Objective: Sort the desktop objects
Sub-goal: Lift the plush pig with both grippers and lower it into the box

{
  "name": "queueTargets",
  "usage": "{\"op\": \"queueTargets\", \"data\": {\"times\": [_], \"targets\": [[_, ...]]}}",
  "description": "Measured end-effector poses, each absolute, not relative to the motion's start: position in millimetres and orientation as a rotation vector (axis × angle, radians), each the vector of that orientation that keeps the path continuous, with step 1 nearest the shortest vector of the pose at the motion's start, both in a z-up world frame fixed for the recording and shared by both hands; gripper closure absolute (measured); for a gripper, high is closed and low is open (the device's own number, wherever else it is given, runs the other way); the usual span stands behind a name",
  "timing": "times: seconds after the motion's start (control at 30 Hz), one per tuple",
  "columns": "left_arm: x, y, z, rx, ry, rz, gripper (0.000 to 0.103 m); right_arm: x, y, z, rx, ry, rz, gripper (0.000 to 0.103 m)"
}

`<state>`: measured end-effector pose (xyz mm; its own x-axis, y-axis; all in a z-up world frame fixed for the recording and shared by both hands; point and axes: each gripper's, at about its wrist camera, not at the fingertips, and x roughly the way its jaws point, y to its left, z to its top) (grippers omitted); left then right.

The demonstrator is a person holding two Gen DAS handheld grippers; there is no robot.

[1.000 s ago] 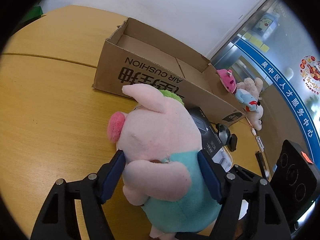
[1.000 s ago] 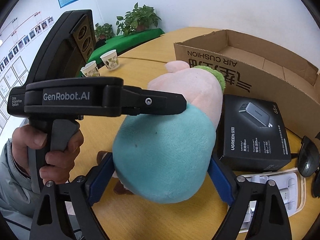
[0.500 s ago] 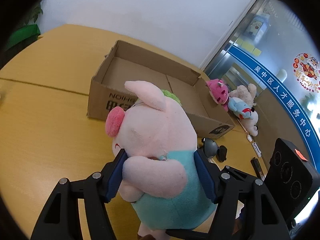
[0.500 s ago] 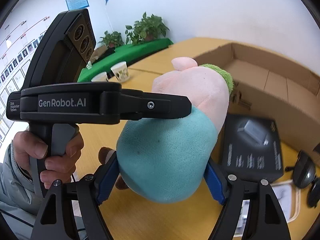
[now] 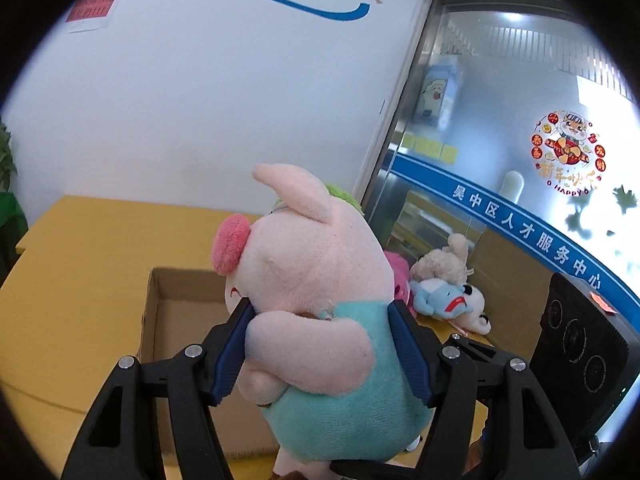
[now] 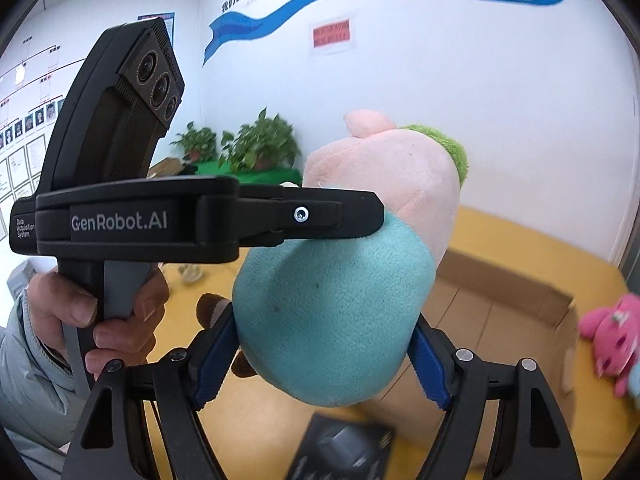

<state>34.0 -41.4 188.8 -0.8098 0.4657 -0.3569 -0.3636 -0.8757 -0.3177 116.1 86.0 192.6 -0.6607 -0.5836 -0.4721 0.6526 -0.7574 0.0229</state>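
Note:
A pink plush pig (image 5: pixel 304 264) in a teal shirt hangs in the air, gripped from two sides. My left gripper (image 5: pixel 320 344) is shut on its chest and arm, blue pads pressed into the plush. My right gripper (image 6: pixel 322 360) is shut on the teal belly (image 6: pixel 332 300) lower down. The open cardboard box (image 5: pixel 176 304) lies below and beyond the pig on the yellow table (image 5: pixel 80 272). In the right wrist view the box (image 6: pixel 500 284) shows right of the pig, and a hand (image 6: pixel 72 312) holds the left gripper's handle.
Several plush toys (image 5: pixel 440 292) lie past the box's right end, among them a pink one (image 6: pixel 612 332). A black charger box (image 6: pixel 344 448) lies on the table under the pig. Potted plants (image 6: pixel 260 144) stand by the far wall. Glass door at right.
Both grippers have risen with the pig, lifting it off the table to above the box's rim. The box and the desk items have sunk low in both views.

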Motion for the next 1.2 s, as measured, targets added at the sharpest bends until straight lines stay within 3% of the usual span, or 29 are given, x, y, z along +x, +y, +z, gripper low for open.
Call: {"op": "queueTargets", "data": {"times": [0.27,0.47,0.63,0.93,1.2], "targets": [[-44.8,-66.8,224.5,-0.511,-0.277,2.661,0.037,31.0,78.3,253.5,0.511,0.23,-2.407,0.026],[-112.3,-81.5,208.8,-0.597,-0.307,2.668,0.037,-46.1,63.2,251.5,0.561,0.182,-2.387,0.026],[-172.7,-95.5,159.0,-0.779,-0.408,2.638,0.037,-110.8,46.3,214.6,0.689,0.132,-2.366,0.026],[-231.1,-111.3,33.1,-1.229,-0.528,2.5,0.037,-189.4,27.7,91.9,1.039,-0.012,-2.228,0.026],[-232.6,-117.0,10.9,-1.39,-0.502,2.452,0.037,-201.2,11.3,43.4,1.204,-0.018,-2.131,0.026]]}}
